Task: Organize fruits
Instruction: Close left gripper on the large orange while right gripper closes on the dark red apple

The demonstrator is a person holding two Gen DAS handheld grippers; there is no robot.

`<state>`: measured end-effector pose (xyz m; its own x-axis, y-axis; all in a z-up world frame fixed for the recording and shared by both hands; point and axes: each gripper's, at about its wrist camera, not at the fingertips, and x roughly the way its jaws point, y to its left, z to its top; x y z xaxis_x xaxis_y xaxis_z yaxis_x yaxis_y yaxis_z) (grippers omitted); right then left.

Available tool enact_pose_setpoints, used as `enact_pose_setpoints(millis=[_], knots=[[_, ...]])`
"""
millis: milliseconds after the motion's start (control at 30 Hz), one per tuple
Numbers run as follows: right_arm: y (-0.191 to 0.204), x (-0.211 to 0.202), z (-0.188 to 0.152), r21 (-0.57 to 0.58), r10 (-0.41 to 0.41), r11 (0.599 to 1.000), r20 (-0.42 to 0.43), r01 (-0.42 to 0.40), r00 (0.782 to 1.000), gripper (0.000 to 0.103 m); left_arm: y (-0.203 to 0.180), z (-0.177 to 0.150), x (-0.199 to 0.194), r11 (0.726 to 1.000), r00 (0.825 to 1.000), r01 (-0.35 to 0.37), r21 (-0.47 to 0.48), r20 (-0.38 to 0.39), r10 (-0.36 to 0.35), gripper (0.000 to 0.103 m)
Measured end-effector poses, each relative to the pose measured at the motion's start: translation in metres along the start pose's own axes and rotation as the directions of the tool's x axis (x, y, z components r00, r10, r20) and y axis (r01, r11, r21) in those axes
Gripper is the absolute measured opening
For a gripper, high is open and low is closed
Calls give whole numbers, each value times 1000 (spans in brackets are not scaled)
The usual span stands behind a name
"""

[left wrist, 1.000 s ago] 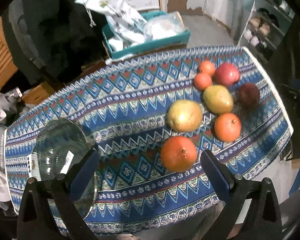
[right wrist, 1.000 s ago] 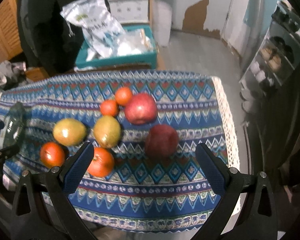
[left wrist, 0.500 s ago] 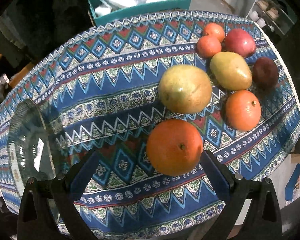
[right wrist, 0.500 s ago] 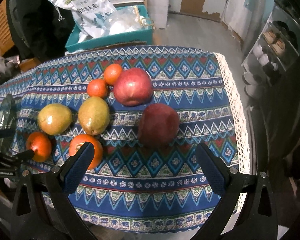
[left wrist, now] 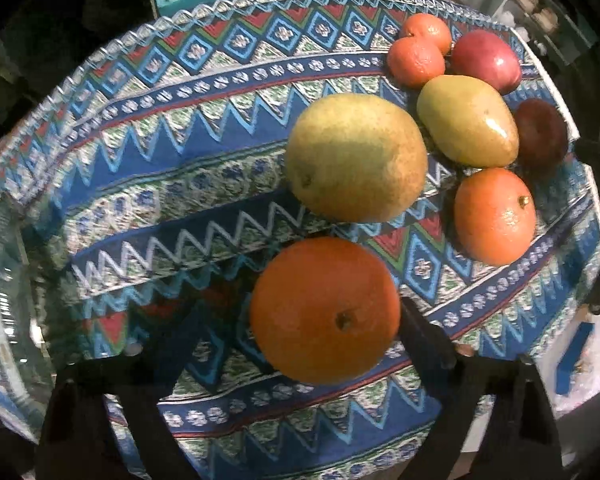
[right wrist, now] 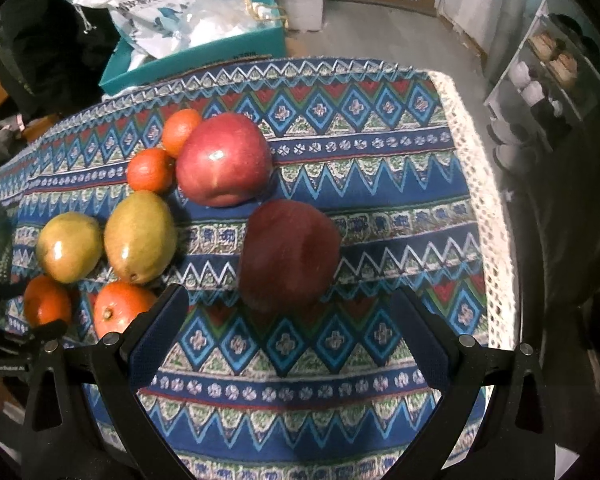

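Note:
Several fruits lie on a patterned tablecloth (left wrist: 204,200). In the left wrist view my open left gripper (left wrist: 300,344) straddles a large orange (left wrist: 324,308), fingers apart on either side, not touching. Behind it lie a yellow-green pear (left wrist: 356,156), a second pear (left wrist: 466,120), an orange (left wrist: 494,216), two tangerines (left wrist: 418,62), a red apple (left wrist: 486,60) and a dark red apple (left wrist: 540,132). In the right wrist view my open right gripper (right wrist: 290,332) sits just in front of the dark red apple (right wrist: 290,254), with the red apple (right wrist: 224,160) behind.
A glass bowl (left wrist: 4,312) stands at the table's left end. A teal crate (right wrist: 188,60) with plastic bags sits behind the table. The lace-edged right table edge (right wrist: 488,200) drops to the floor, with a shelf unit (right wrist: 548,76) beyond.
Both grippers have moved down and forward toward the table. The left one has closed in around the large orange, the right one toward the dark red apple. No fruit has moved.

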<state>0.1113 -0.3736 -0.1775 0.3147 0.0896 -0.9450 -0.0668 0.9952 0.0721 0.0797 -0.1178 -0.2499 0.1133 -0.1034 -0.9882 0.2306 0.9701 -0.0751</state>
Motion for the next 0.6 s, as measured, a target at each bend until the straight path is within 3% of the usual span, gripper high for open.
enact_pose_setpoints(millis=[100,233,433,600], knots=[[-1,16,6,-19,-2,1000,-33,1,999,100,-4,-1,7,998,998,66,-10,-13,-66,70],[-2,33,11,-41,-20,999,-54,18,998,100,-10,-8,13,997,997,73,14,7,-73,70],[0,49,17,-51,-4,999,-78,0,997,90,-9,-15,8,997,997,68,29,29,-69,69],[8,66,17,-74,-12,997,-117,3,993,71,12,-6,0,997,996,82,4,40,-82,69]])
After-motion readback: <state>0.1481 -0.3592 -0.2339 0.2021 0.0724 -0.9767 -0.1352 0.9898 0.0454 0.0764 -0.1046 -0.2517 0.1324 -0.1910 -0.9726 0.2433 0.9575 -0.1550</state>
